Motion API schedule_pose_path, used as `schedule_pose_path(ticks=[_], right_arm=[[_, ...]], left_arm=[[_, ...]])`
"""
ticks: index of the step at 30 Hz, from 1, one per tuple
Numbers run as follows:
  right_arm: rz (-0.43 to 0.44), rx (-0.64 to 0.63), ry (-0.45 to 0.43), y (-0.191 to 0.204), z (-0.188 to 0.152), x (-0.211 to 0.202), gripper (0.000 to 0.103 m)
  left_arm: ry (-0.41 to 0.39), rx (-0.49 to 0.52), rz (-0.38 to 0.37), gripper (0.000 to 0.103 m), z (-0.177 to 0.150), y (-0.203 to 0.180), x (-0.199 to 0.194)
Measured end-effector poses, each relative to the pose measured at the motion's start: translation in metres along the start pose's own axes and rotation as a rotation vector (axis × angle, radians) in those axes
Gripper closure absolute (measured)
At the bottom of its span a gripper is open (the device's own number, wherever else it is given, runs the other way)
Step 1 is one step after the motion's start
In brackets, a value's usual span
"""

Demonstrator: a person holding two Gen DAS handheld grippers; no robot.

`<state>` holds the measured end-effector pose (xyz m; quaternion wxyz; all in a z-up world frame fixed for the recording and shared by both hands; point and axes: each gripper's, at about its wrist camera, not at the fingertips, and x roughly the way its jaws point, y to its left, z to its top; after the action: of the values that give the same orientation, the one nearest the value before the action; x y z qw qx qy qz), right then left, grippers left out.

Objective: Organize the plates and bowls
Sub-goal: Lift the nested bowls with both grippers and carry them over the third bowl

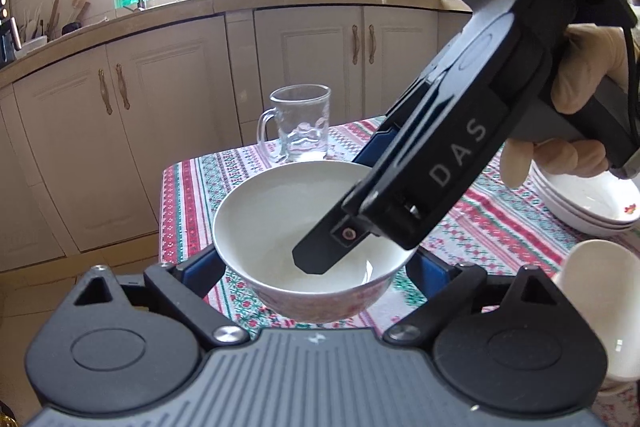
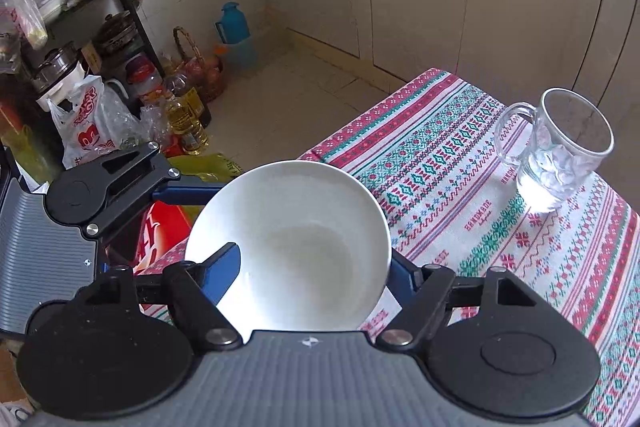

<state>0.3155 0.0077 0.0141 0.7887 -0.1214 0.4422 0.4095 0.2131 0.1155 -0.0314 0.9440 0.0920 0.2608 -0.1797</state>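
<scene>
The white bowl (image 1: 312, 239) is near the worktop (image 1: 500, 227) corner, with free cloth between it and the glass mug (image 1: 298, 125) behind. The left tool (image 1: 316, 267) grips it with a finger on each outer side. The right tool (image 2: 312, 277) clamps its rim, one finger (image 2: 222, 273) inside the bowl and one outside.

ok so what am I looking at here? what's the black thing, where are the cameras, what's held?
There is no robot. A person holds a two-finger gripper in each hand, and each has a fisheye camera looking along its fingers. One view is from the left gripper, the other from the right gripper. The left view shows the gloved hand holding the right one. A glass mug and stacked white dishes stand on the patterned tablecloth. The left gripper appears to clamp a white bowl by its sides. The right has one finger inside the bowl and one outside; its grip is unclear.
</scene>
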Motion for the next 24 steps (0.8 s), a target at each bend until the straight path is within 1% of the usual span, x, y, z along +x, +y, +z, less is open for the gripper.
schedule_pose_path(ticks=[13,18,24], right_arm=[[-0.003,-0.01,-0.06,0.046,-0.054,-0.073,0.022],[-0.004,-0.003,-0.078,0.059,-0.079,-0.094,0.022],[-0.022,0.008,-0.092,0.065,-0.104,-0.117,0.022]], left_arm=[[-0.006,0.014,-0.051,0.007,0.003,-0.048,-0.067],[-0.003,0.032,-0.068,0.007,0.001,-0.069,-0.083],[-0.01,0.055,-0.096,0.007,0.004,-0.091,-0.09]])
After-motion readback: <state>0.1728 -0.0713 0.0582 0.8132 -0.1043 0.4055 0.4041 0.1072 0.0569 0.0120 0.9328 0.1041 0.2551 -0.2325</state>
